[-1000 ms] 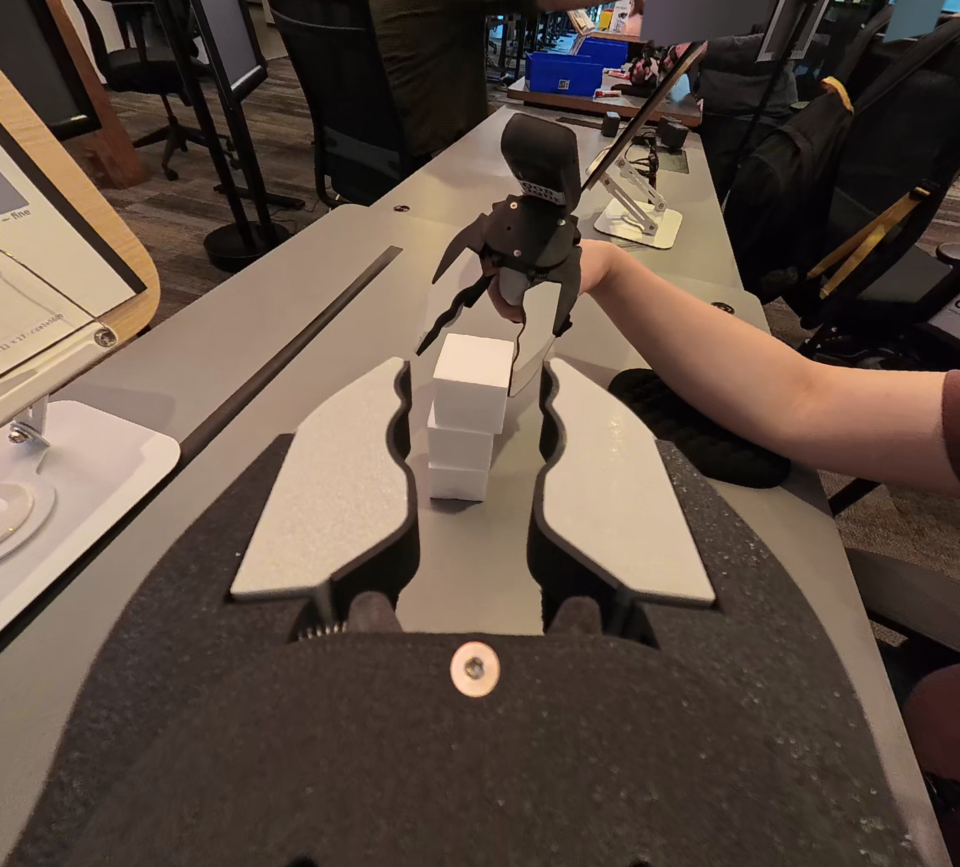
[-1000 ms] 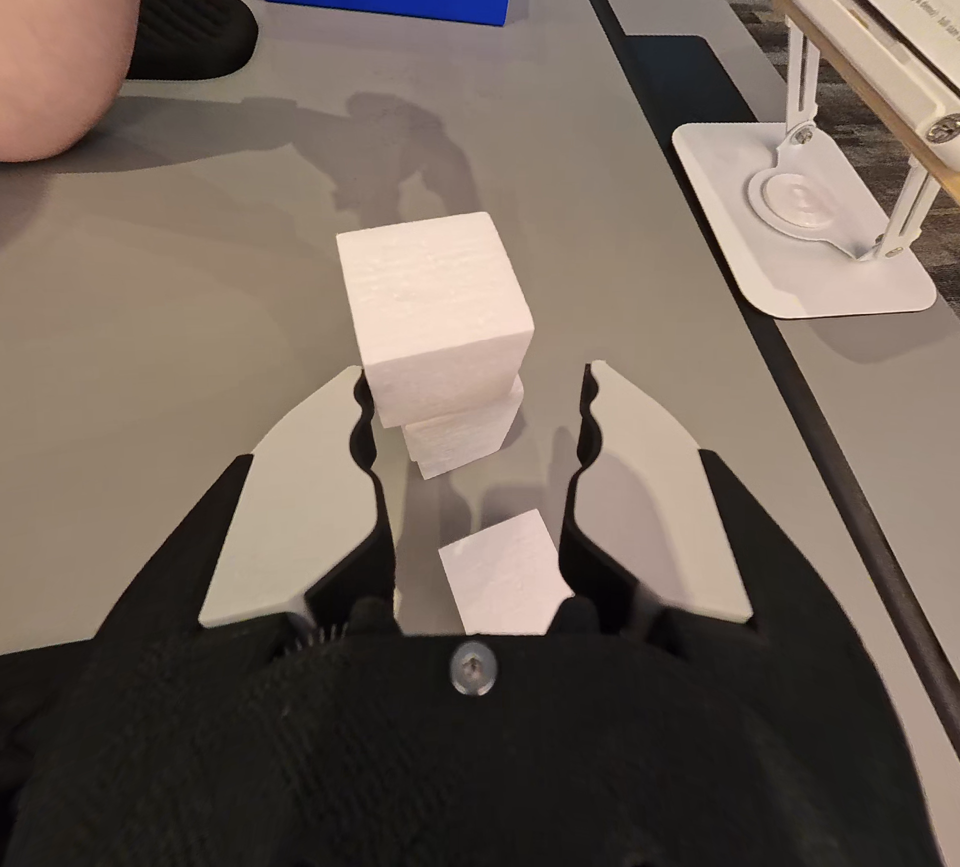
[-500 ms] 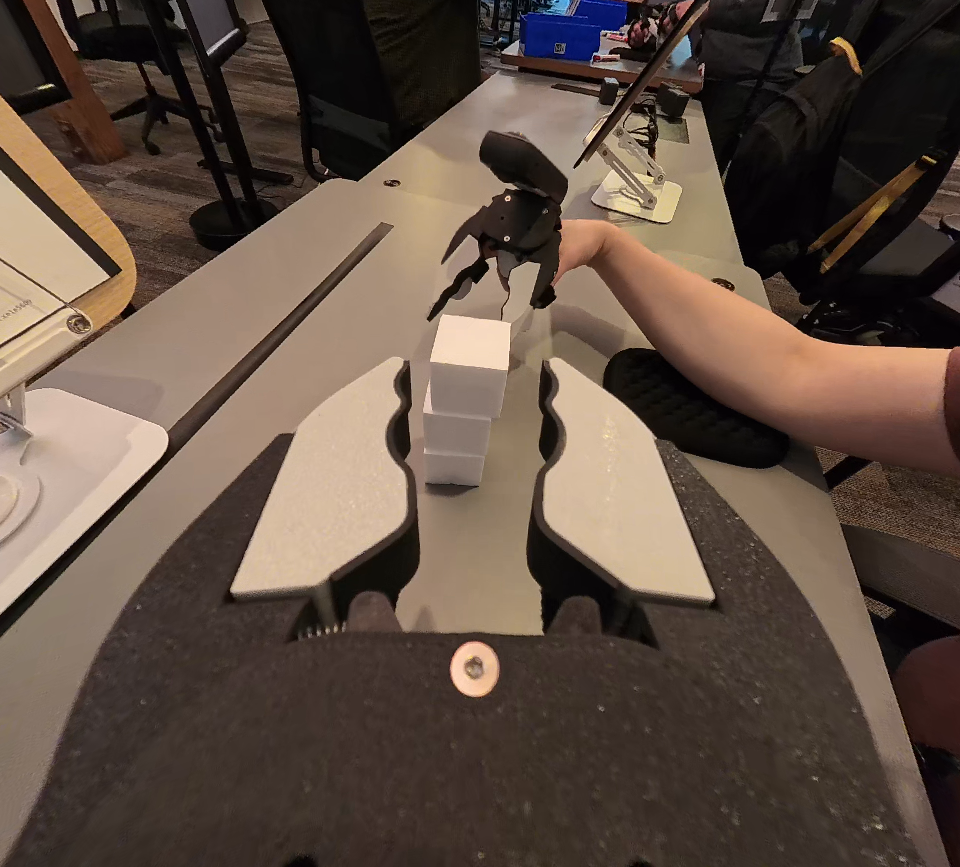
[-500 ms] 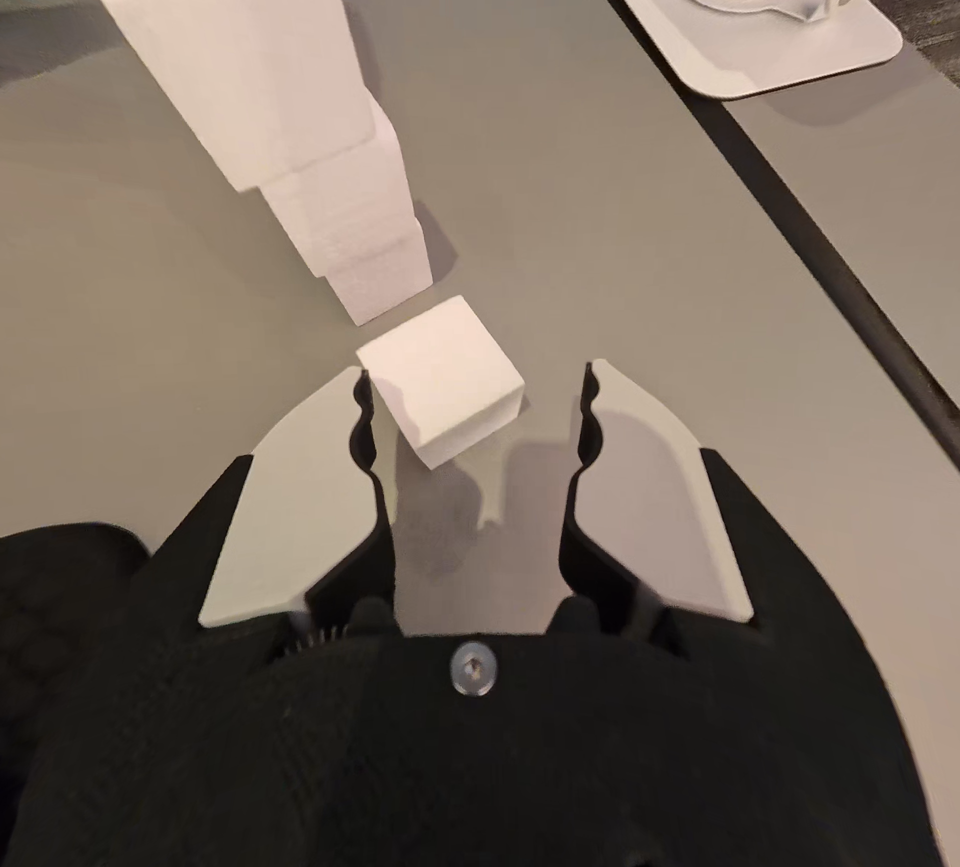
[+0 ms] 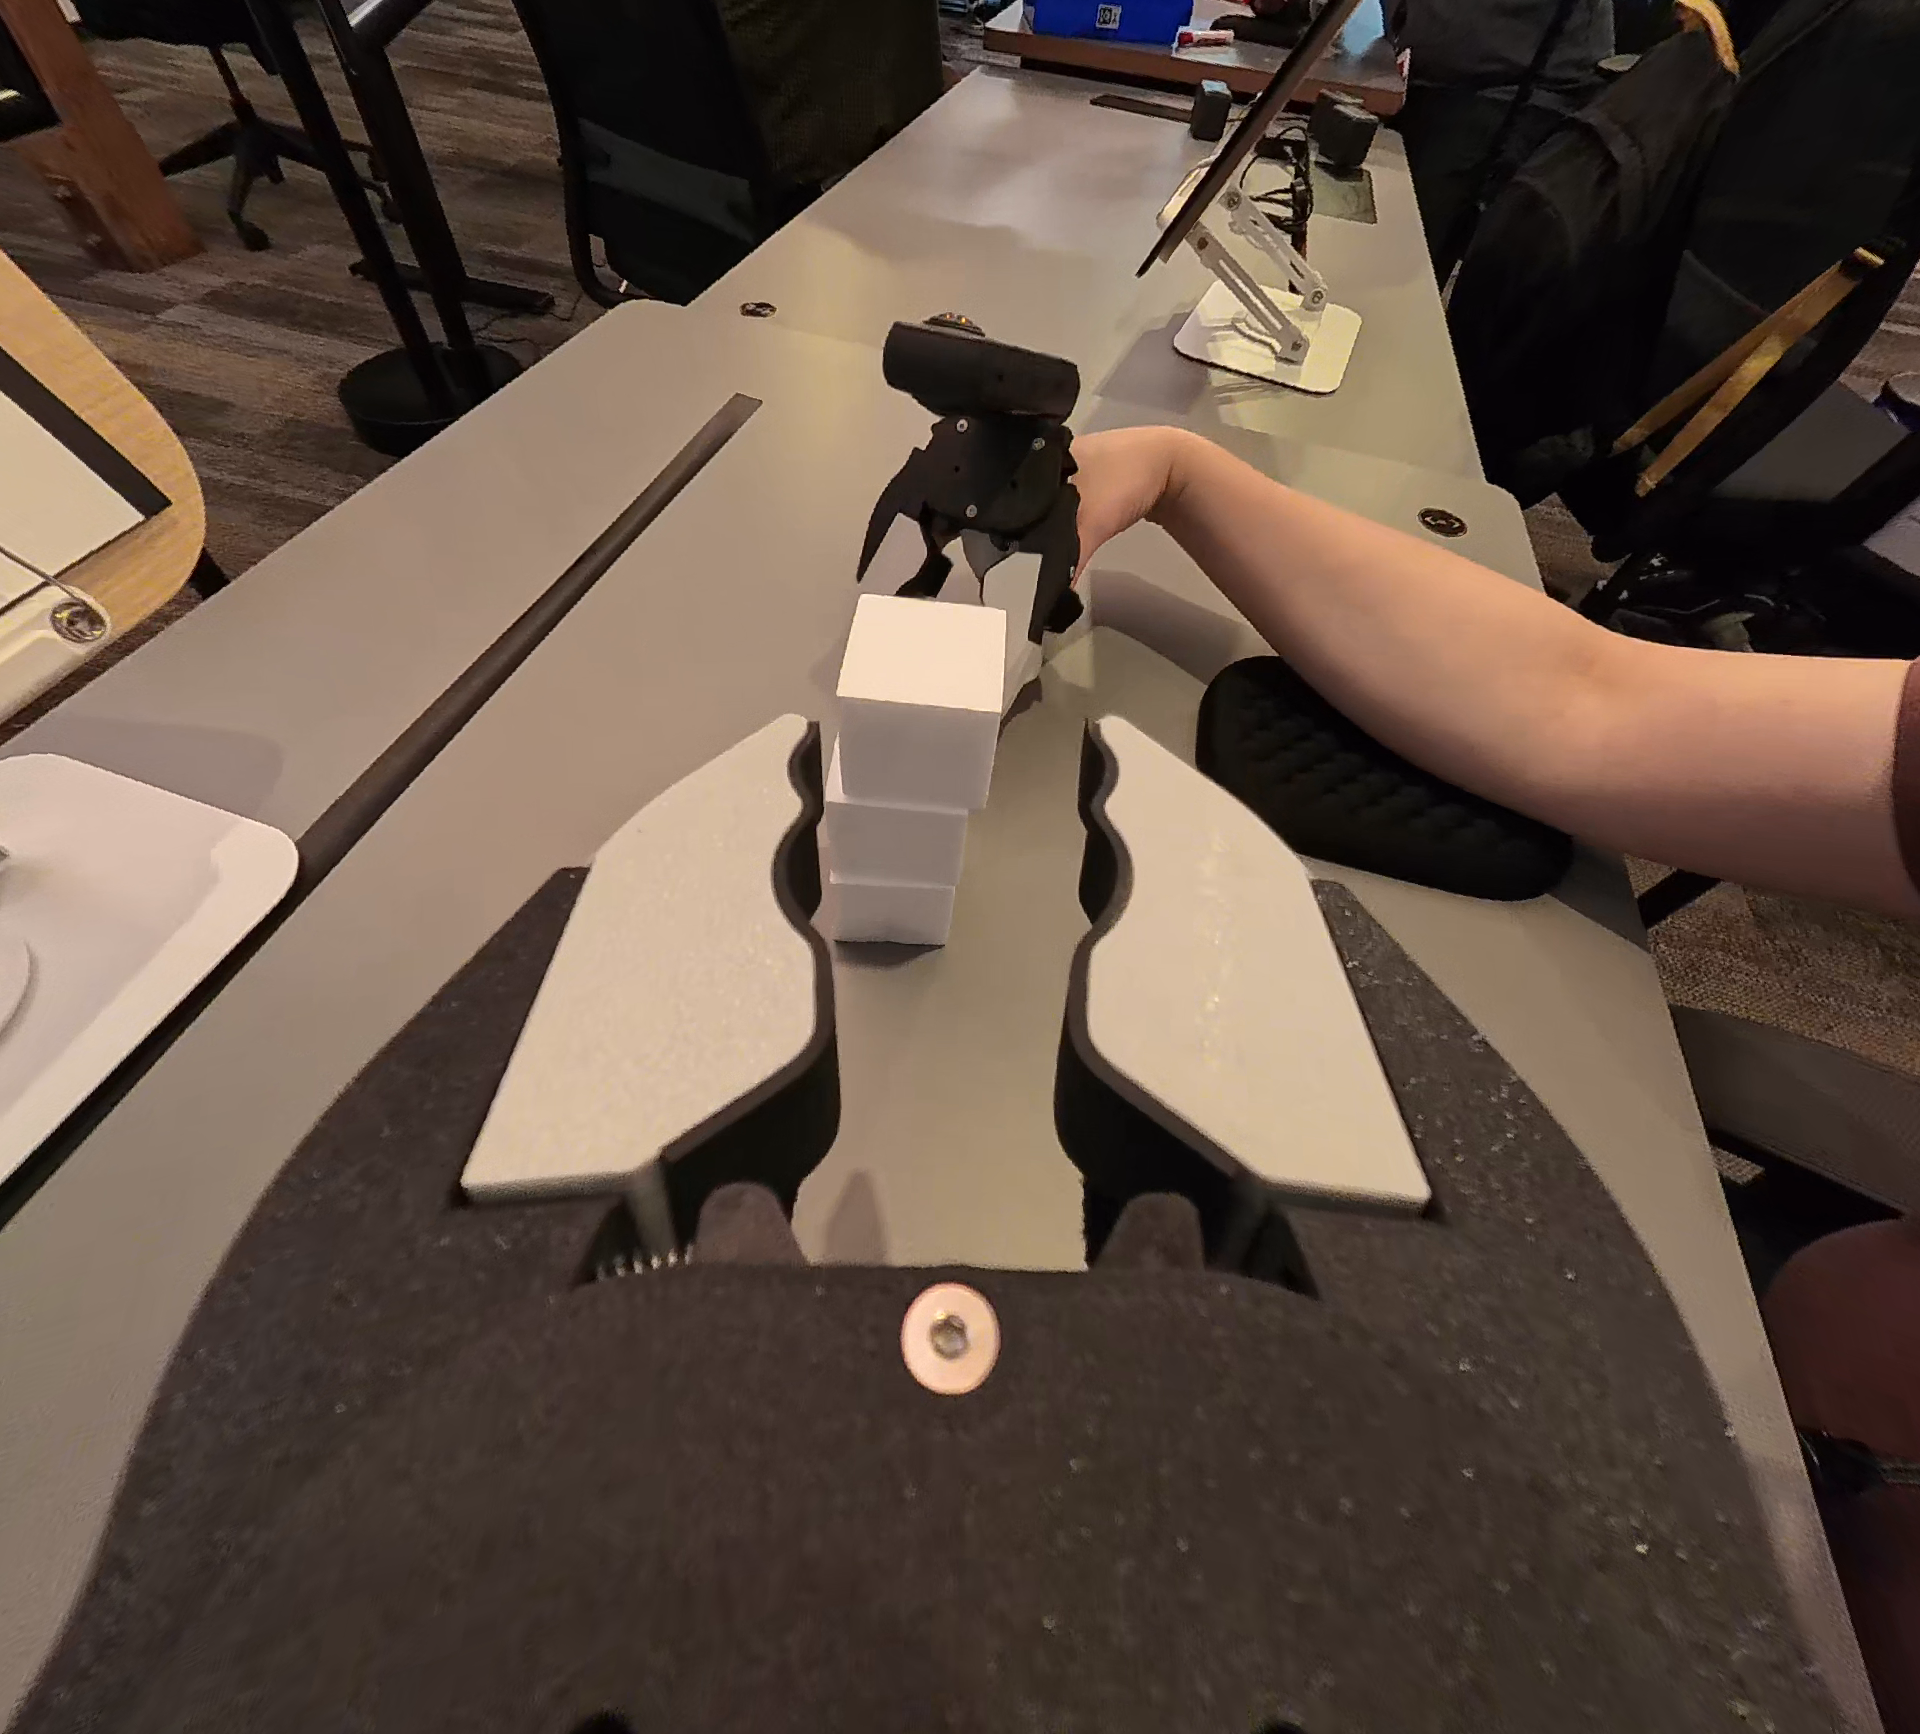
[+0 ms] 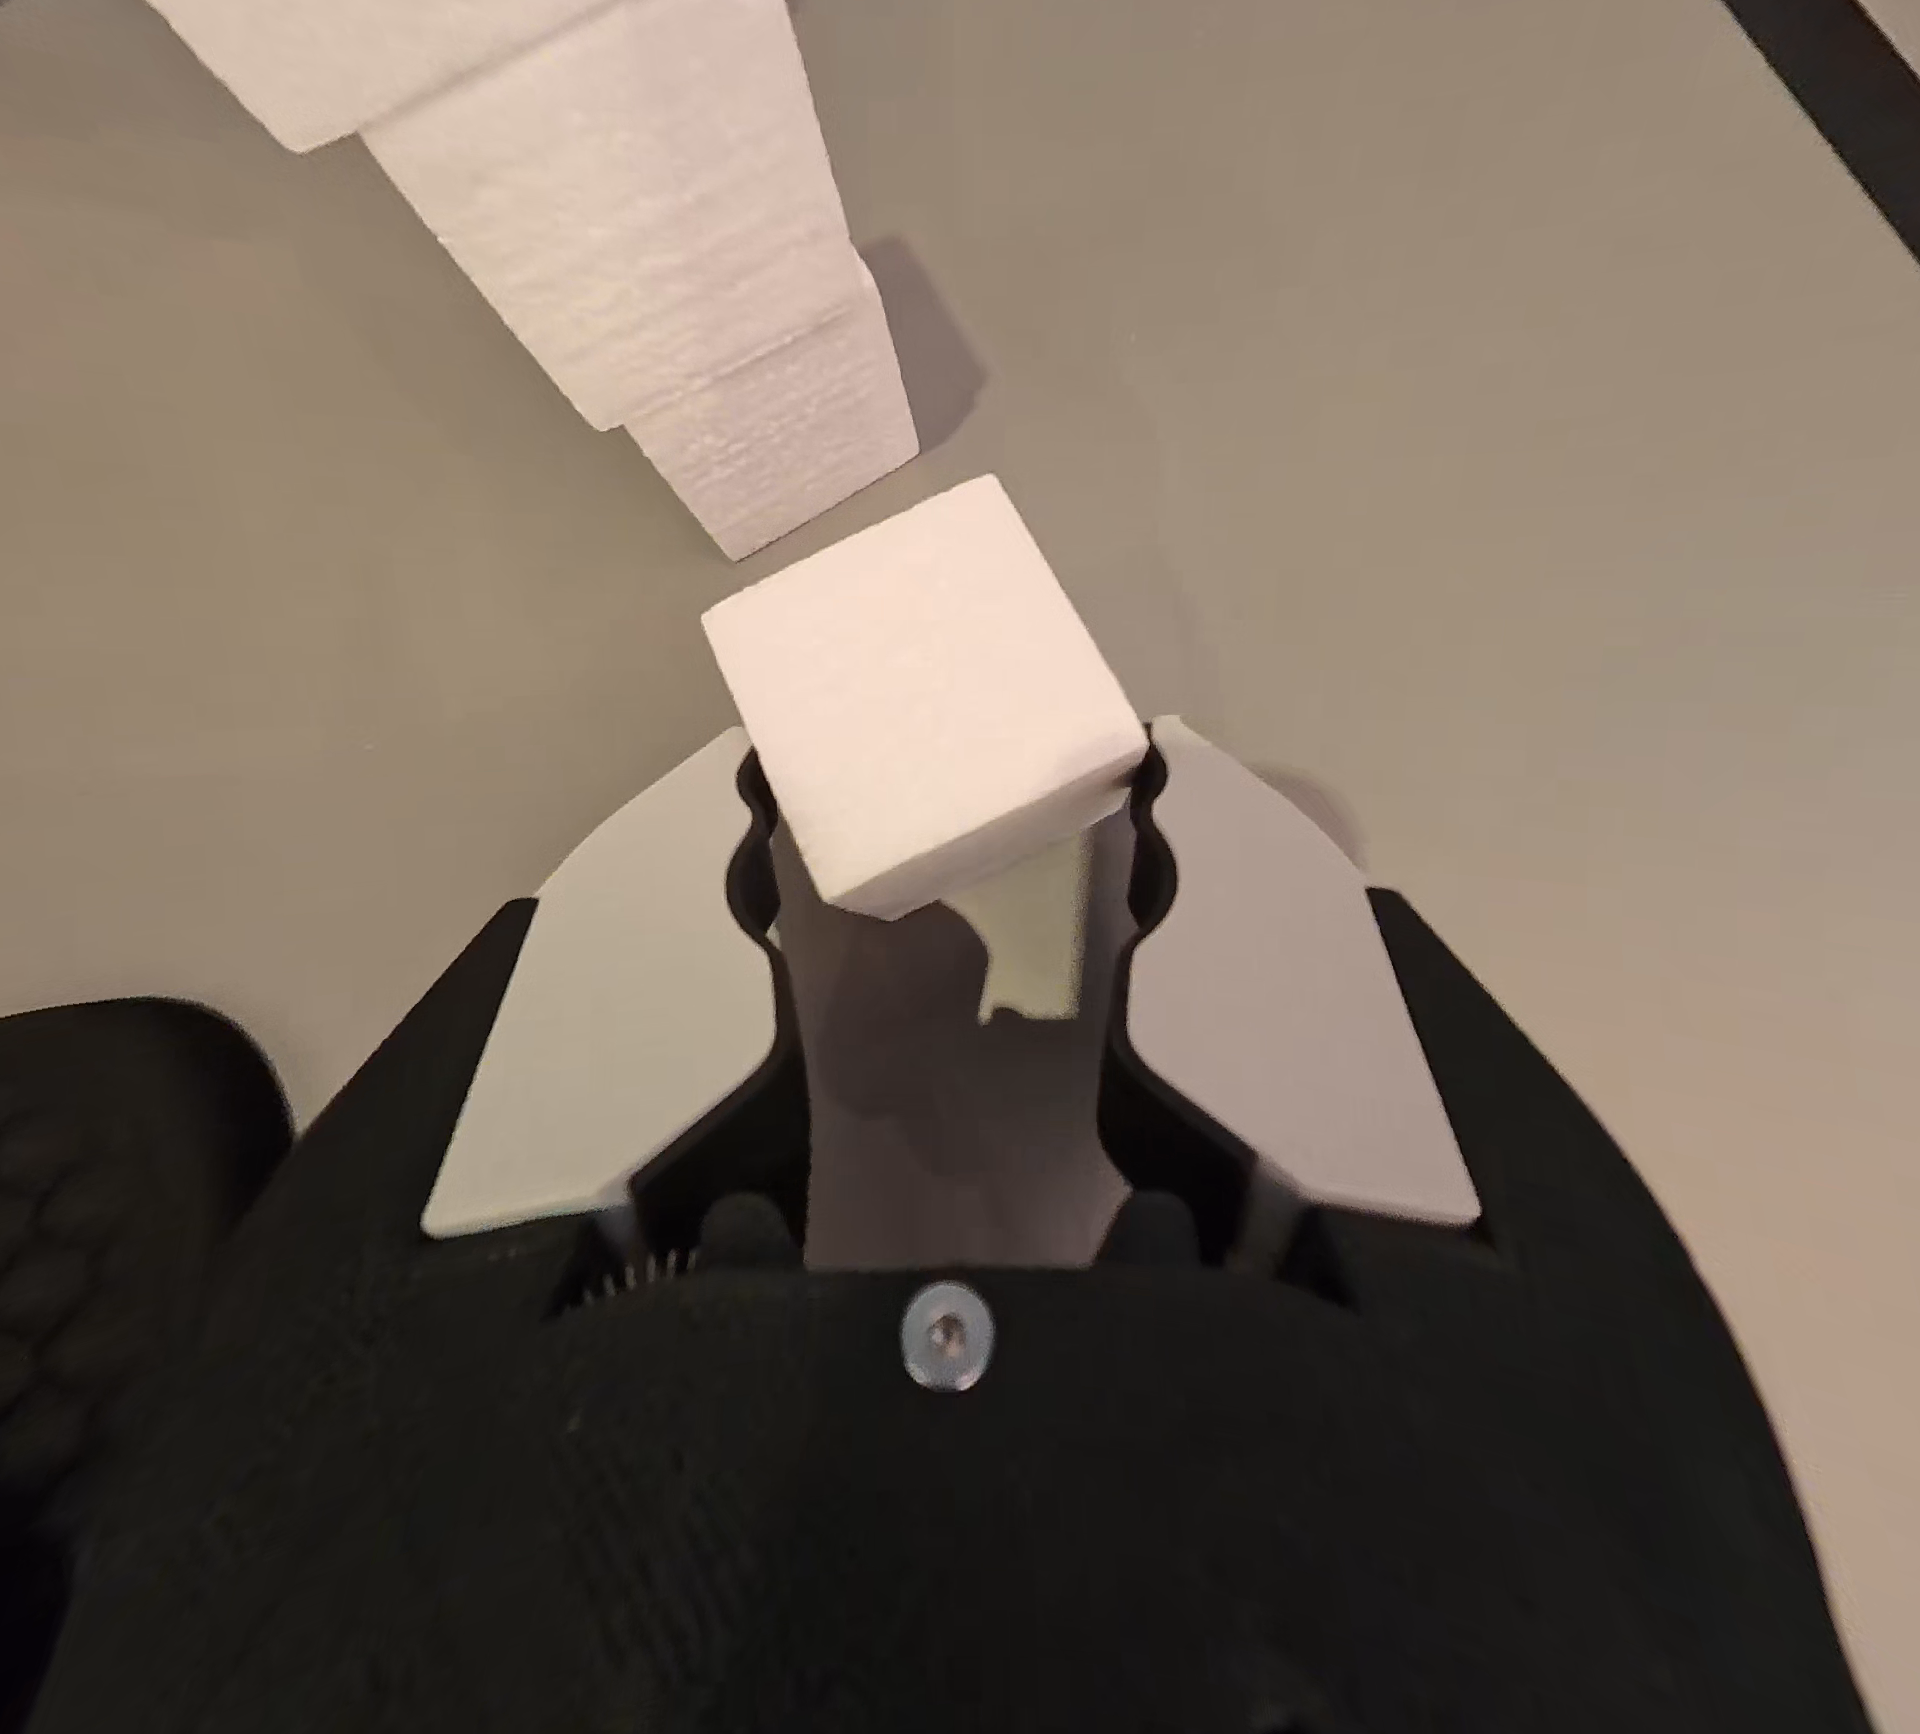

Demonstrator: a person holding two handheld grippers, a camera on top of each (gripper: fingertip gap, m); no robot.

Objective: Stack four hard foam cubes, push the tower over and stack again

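Left gripper (image 5: pixel 951 728) is nearest, fingers spread wide and holding nothing, same as half a second ago. Just past its tips the stack (image 5: pixel 914 770) of three white foam cubes stands on the grey table (image 5: pixel 520 645), each cube slightly offset from the one below and untouched by the left fingers; the stack has not changed. Directly behind it the right gripper (image 5: pixel 977 572) has dropped from above the stack to table level. In the right wrist view the right gripper (image 6: pixel 951 739) has narrowed its jaws, and its tips now pinch the loose cube (image 6: pixel 925 708) at two opposite sides; half a second ago that cube lay ahead of the open tips. The loose cube sits just beside the base of the stack (image 6: pixel 623 178), a thin gap between them. Right of the cubes lies a black wrist rest (image 5: pixel 1371 791). Farther off stands a white tablet stand (image 5: pixel 1268 323), then a blue bin (image 5: pixel 1107 1) with a small label too small to read.
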